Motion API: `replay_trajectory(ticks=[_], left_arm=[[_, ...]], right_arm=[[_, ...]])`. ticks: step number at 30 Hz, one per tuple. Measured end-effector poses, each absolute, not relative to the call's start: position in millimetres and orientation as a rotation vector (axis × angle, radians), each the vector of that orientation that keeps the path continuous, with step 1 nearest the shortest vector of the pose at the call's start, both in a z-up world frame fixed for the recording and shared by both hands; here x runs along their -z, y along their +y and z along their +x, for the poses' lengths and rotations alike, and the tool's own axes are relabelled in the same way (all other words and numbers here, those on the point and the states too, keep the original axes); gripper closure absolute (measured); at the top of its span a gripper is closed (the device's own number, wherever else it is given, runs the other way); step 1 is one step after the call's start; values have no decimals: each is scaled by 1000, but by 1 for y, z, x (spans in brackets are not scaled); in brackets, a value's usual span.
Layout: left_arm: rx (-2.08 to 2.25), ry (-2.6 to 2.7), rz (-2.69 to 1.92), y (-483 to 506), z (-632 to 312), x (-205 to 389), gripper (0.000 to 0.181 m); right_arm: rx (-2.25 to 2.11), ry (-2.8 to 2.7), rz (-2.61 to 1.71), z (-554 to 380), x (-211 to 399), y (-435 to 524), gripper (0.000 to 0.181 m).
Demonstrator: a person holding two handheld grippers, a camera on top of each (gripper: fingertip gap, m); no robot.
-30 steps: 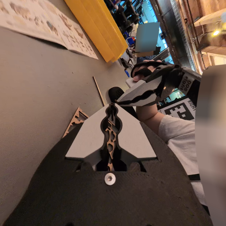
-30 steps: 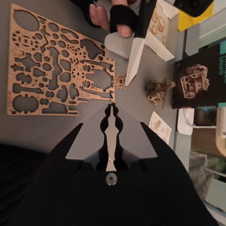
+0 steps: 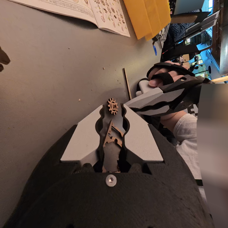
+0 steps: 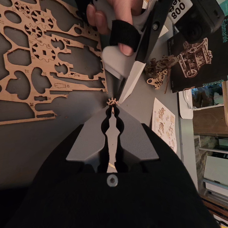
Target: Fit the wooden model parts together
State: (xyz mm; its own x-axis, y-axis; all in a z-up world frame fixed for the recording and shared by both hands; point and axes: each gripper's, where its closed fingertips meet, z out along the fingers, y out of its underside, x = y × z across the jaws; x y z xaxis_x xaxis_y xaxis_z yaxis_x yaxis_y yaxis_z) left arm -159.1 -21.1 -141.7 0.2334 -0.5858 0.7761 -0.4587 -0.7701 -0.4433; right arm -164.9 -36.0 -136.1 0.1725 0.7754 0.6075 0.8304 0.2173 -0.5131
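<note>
Between the spread fingers of the left hand-held gripper (image 3: pixel 112 106) stands a small wooden gear (image 3: pixel 112 108), untouched. Right hand-held gripper (image 4: pixel 112 107) looks clenched on the gear's edge above the grey surface (image 3: pixel 49 74).

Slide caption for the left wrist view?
Open left gripper flanks small toothed wooden gear on grey table; right gripper alongside.

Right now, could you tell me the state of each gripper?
Left gripper: open, holding nothing.
Right gripper: tips nearly together by the gear; grip cannot be told.
</note>
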Motion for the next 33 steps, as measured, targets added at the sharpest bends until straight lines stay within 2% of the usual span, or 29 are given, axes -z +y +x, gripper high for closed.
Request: replay_trajectory(ticks=[6,16,33], left_arm=[[1608,1044,-2373,-19,-154,145,172],[1622,1027,-2356,-16,-150,143,165],[1659,1105,-2359,-24,-155,145,173]], right_arm=[[40,-1665,-1521,-160,135,-38,179],[1,-1706,-1563,-160,138,-32,179],[7,-1743,-1559,-165,144,-32,179]])
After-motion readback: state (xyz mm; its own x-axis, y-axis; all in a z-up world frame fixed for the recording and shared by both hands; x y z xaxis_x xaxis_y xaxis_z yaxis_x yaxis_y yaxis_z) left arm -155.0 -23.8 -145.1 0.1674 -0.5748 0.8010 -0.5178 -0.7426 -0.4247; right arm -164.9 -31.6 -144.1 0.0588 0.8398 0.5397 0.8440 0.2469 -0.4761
